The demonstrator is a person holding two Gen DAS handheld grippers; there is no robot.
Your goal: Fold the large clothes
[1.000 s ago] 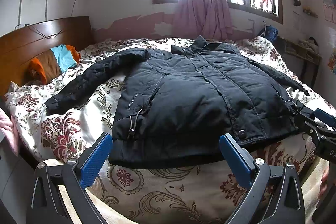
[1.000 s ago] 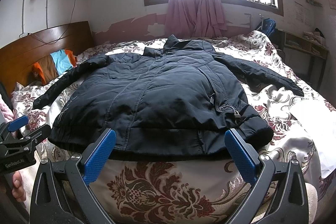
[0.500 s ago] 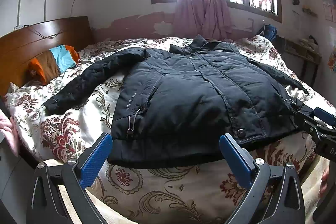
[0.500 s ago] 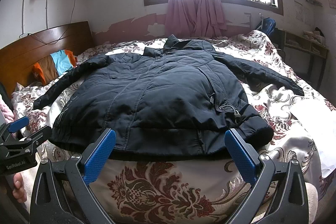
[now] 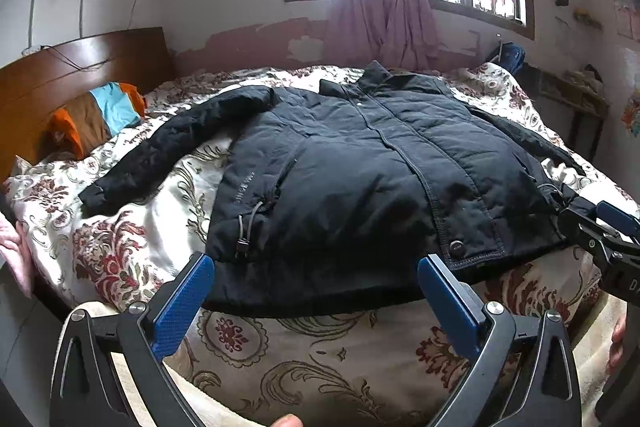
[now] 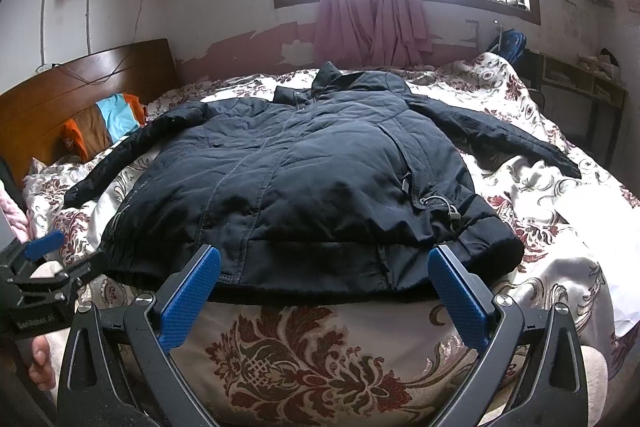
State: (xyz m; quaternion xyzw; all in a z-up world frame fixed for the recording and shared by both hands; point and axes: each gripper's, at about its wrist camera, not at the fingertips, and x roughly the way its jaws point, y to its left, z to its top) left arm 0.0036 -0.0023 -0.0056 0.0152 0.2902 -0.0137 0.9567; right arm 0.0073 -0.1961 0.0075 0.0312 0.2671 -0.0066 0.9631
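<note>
On the far left stands the brown headboard (image 5: 80, 67) with a striped pillow (image 5: 100, 113) by it; the black jacket (image 5: 360, 167) lies flat on the flowered bed cover (image 5: 120, 239), its hem at the near edge; the left gripper (image 5: 316, 291) has its jaws wide apart, holding nothing, just short of the hem; the right gripper (image 6: 324, 279) is the same; bare cover lies at both sides.
</note>
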